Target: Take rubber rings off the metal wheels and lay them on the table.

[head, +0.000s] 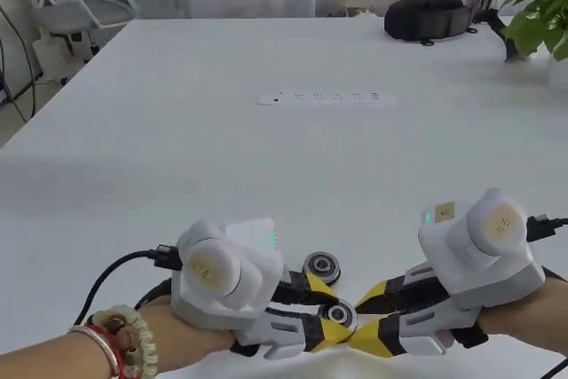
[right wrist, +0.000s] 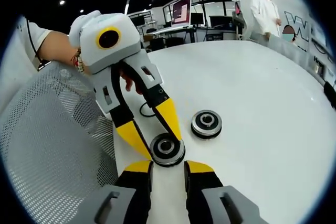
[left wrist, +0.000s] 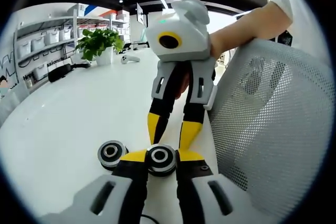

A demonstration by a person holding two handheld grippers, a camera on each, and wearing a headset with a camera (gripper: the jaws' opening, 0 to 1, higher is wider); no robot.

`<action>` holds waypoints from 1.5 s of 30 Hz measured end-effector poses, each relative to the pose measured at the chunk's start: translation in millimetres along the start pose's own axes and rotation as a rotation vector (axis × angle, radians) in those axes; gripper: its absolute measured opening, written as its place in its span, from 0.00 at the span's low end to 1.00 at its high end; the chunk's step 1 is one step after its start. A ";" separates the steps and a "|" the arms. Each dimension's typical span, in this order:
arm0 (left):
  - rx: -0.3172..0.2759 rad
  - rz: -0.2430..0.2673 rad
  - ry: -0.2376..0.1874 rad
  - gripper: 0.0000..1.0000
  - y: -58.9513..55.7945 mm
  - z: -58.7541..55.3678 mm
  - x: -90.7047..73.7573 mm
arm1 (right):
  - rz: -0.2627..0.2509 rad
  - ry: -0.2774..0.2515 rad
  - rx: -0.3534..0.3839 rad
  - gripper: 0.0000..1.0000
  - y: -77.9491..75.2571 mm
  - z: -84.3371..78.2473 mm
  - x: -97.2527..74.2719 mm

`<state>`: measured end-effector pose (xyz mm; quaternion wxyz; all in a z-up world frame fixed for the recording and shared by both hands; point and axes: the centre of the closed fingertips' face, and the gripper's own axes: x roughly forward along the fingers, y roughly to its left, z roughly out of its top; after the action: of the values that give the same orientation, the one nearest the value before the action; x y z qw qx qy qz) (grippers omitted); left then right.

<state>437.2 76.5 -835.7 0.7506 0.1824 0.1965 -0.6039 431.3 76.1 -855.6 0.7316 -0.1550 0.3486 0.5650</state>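
A metal wheel with a black rubber ring point(head: 338, 314) point(left wrist: 161, 160) point(right wrist: 167, 150) is held just above the white table's point(head: 266, 157) near edge. My left gripper point(head: 328, 311) point(left wrist: 161, 157) is shut on it, one yellow tip on each side. My right gripper point(head: 366, 317) point(right wrist: 168, 169) faces it from the other side, open, with its tips just short of the wheel. A second ringed wheel point(head: 320, 265) point(left wrist: 111, 153) point(right wrist: 206, 123) lies flat on the table a little beyond.
A white power strip point(head: 324, 97) lies mid-table. A black bag point(head: 429, 18) and a green plant point(head: 537, 2) stand at the far right. A mesh chair back point(left wrist: 273, 129) point(right wrist: 52, 140) is close behind the near edge. A person point(right wrist: 265, 9) stands far off.
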 end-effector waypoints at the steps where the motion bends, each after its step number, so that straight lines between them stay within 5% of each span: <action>1: 0.000 0.000 -0.001 0.15 -0.3 -0.1 -0.2 | 0.001 0.001 -0.002 0.21 0.3 -0.1 0.3; 36: -0.017 0.007 -0.006 0.08 3.2 -1.4 0.6 | -0.007 -0.002 -0.044 0.20 1.4 0.2 3.6; 45: -0.024 0.014 -0.012 0.08 4.0 -1.5 -0.2 | -0.010 0.022 -0.102 0.09 0.4 -5.1 0.5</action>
<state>441.0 78.2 -836.8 0.7582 0.1711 0.1980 -0.5972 429.3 73.5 -859.5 0.7216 -0.2000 0.3267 0.5768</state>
